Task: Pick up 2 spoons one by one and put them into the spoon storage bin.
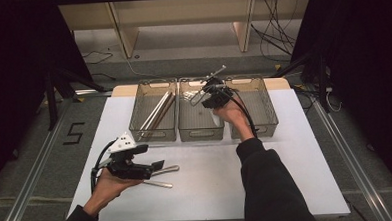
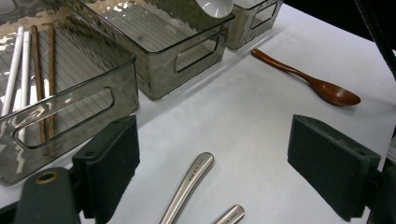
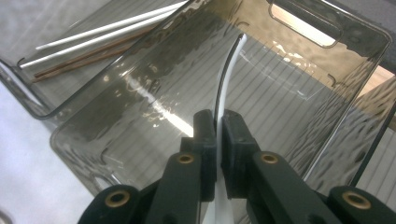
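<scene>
My right gripper (image 1: 214, 94) (image 3: 217, 119) hangs over the middle clear bin (image 1: 200, 135) (image 3: 299, 70), shut on the thin handle of a white spoon (image 3: 229, 70) (image 2: 215, 7). The handle points into the bin, and the spoon's bowl sits back by my hand. At the table's front left, my left gripper (image 1: 150, 158) (image 2: 219, 158) is open. Two metal utensil handles (image 2: 189, 182) (image 1: 165, 169) lie on the white table between and just ahead of its jaws, untouched. A brown wooden spoon (image 2: 308, 79) lies on the table farther off.
Three clear bins stand in a row at the back. The left bin (image 1: 155, 135) (image 2: 70, 107) holds white and brown chopsticks (image 1: 156, 112) (image 3: 102, 37). The right bin (image 1: 269, 112) (image 2: 252, 23) stands beside the middle one. Bare white table (image 1: 212, 180) stretches in front.
</scene>
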A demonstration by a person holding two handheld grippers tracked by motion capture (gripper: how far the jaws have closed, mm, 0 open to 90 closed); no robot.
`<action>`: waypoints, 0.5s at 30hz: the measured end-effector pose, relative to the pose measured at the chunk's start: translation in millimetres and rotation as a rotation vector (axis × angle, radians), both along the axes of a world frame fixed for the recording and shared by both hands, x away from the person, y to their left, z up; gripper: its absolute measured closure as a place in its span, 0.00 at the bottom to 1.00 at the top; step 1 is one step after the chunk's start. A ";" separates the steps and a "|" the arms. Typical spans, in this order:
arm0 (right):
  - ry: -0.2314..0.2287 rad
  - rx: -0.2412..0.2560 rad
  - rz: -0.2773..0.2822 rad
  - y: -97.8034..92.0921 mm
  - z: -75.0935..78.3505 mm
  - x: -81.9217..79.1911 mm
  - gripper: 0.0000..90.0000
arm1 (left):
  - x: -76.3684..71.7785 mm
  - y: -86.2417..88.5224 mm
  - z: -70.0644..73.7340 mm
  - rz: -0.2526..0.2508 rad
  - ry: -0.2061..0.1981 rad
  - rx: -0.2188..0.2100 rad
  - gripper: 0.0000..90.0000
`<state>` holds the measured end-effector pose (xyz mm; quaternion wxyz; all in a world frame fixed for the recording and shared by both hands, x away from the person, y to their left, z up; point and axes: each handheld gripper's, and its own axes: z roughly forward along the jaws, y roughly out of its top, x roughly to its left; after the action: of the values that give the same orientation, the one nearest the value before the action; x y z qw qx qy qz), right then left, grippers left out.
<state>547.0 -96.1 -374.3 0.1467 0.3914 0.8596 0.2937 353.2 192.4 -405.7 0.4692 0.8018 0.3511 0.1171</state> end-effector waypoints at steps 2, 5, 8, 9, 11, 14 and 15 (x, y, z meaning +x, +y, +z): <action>0.003 0.000 0.000 1.6 -2.8 1.5 0.95 | -0.5 -0.6 0.1 0.000 -0.002 0.002 0.18; -0.001 -0.004 -0.013 3.4 -5.4 2.2 0.94 | -0.3 -0.1 0.1 -0.001 -0.001 0.001 0.18; 0.007 0.004 -0.022 3.0 -5.7 2.2 0.85 | -0.3 0.8 0.2 0.003 -0.002 -0.003 0.18; 0.008 0.011 -0.023 2.1 -4.9 1.7 0.83 | -0.3 1.0 0.3 0.004 -0.004 -0.003 0.18; 0.009 0.013 -0.025 0.1 -2.8 0.5 0.77 | 0.0 0.9 0.2 0.002 -0.002 -0.003 0.18; 0.022 0.048 -0.018 -4.3 1.1 -3.9 0.70 | -0.1 0.9 0.5 0.003 -0.003 -0.002 0.18; 0.026 0.050 -0.010 -5.2 1.9 -6.8 0.67 | -0.2 1.0 0.6 0.004 -0.003 -0.003 0.18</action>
<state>540.1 -101.3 -372.4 0.1273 0.4031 0.8518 0.3094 353.0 193.4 -405.1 0.4706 0.8002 0.3522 0.1191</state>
